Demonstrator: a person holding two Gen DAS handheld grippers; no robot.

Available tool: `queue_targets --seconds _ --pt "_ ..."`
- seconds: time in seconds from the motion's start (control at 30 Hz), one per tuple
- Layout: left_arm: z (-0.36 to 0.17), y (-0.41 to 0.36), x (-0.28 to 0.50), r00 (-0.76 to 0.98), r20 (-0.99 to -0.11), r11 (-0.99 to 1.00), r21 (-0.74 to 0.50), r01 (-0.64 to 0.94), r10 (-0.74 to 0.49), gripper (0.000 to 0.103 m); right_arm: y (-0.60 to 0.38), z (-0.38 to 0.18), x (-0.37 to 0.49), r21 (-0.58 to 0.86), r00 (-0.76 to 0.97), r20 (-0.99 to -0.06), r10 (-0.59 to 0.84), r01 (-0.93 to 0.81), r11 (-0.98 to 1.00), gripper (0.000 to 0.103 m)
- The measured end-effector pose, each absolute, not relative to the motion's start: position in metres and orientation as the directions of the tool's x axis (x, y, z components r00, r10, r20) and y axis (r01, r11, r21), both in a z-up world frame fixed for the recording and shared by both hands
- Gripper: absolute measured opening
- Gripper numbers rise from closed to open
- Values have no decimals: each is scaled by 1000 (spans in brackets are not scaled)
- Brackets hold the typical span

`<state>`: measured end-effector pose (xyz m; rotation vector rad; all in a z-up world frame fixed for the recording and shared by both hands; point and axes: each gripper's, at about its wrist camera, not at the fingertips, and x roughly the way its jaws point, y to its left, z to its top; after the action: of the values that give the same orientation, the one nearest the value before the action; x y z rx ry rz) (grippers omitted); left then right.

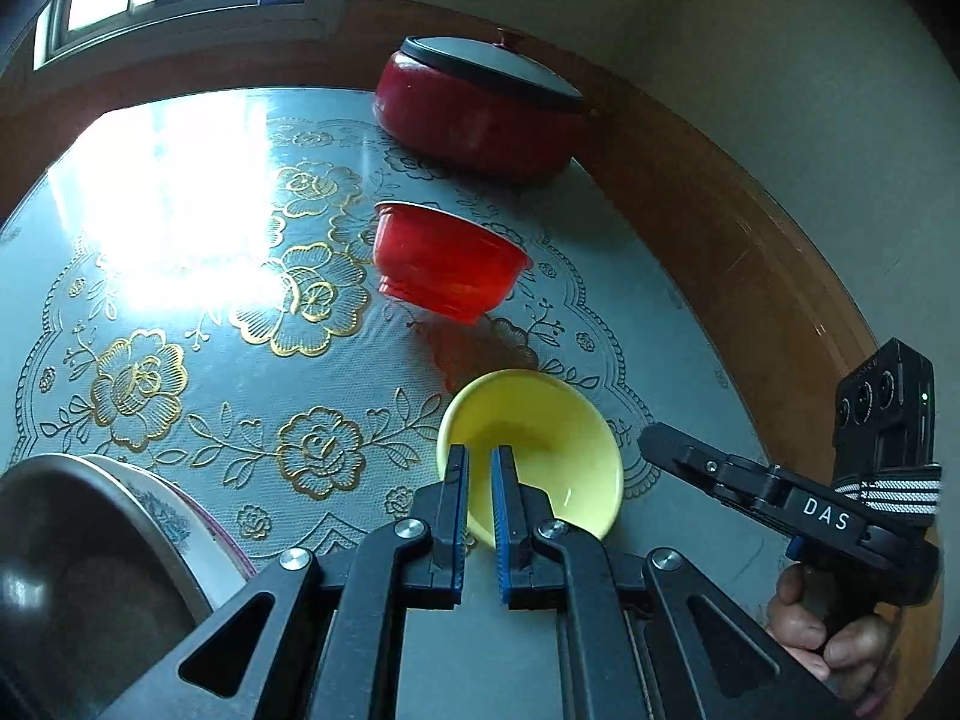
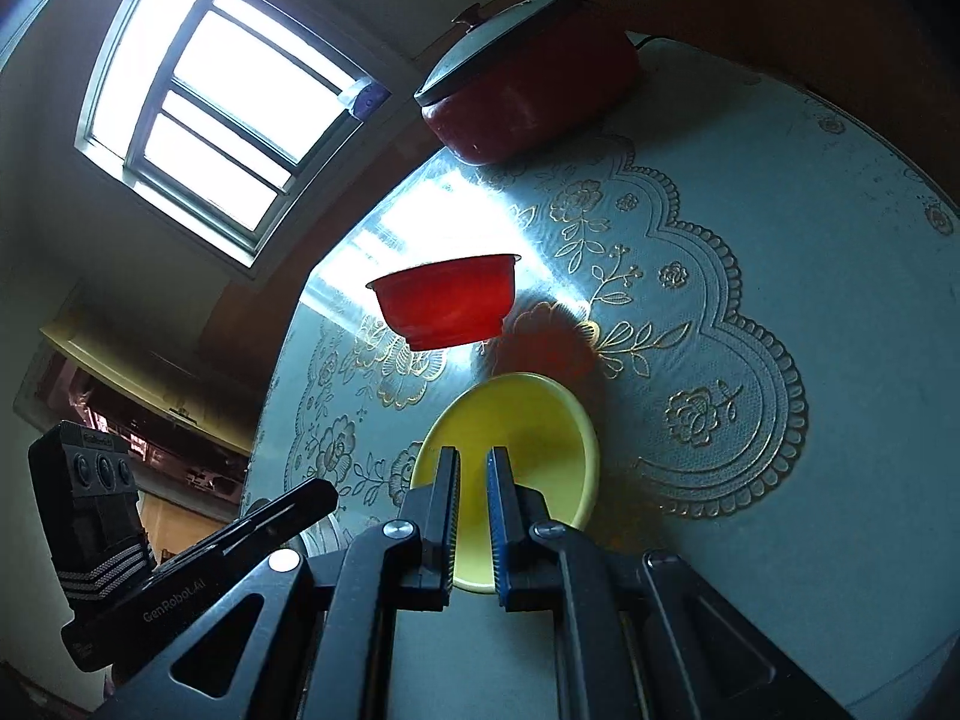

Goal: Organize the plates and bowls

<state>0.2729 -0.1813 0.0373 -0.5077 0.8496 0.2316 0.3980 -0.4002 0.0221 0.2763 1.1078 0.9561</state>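
Progress check, and I'd call it about halfway. Far left in the left wrist view there's a pile: a dark dish [image 1: 78,570] sitting in a patterned plate [image 1: 174,516], so that part looks sorted.

Moving right, the red bowl [image 1: 447,267] stands upright on its own out on the flowery tablecloth [image 1: 180,408], well apart from the pile, with a lidded red pot [image 1: 474,114] behind it near the wall.

Then the left gripper [image 1: 480,480]: jaws nearly together with just a thin slit, and the near rim of the yellow bowl [image 1: 540,438] sits right at that slit. Can't tell if it's actually pinching the rim or just lined up with it. The bowl looks tipped toward the camera, but that could be the fisheye.

The right gripper [image 2: 474,480] is the same story in its own view: thin slit, yellow rim right there, no way to say whether it's biting.

My guess is the yellow and red bowls are what's left to nest or stack.
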Motion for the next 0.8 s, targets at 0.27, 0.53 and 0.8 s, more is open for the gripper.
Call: queue_targets --seconds 0.27,0.53,0.8 --pt "31 -146 276 623 -781 787 -353 -506 51 9 -390 15 415 663 78 -627 775 -470 583 18" --pt "32 -105 293 614 -784 720 -375 -584 89 24 -347 17 449 682 51 -616 786 -465 565 24" --pt "23 -69 325 589 -800 671 -378 -638 110 25 -278 5 481 666 8 -649 760 -476 574 24"
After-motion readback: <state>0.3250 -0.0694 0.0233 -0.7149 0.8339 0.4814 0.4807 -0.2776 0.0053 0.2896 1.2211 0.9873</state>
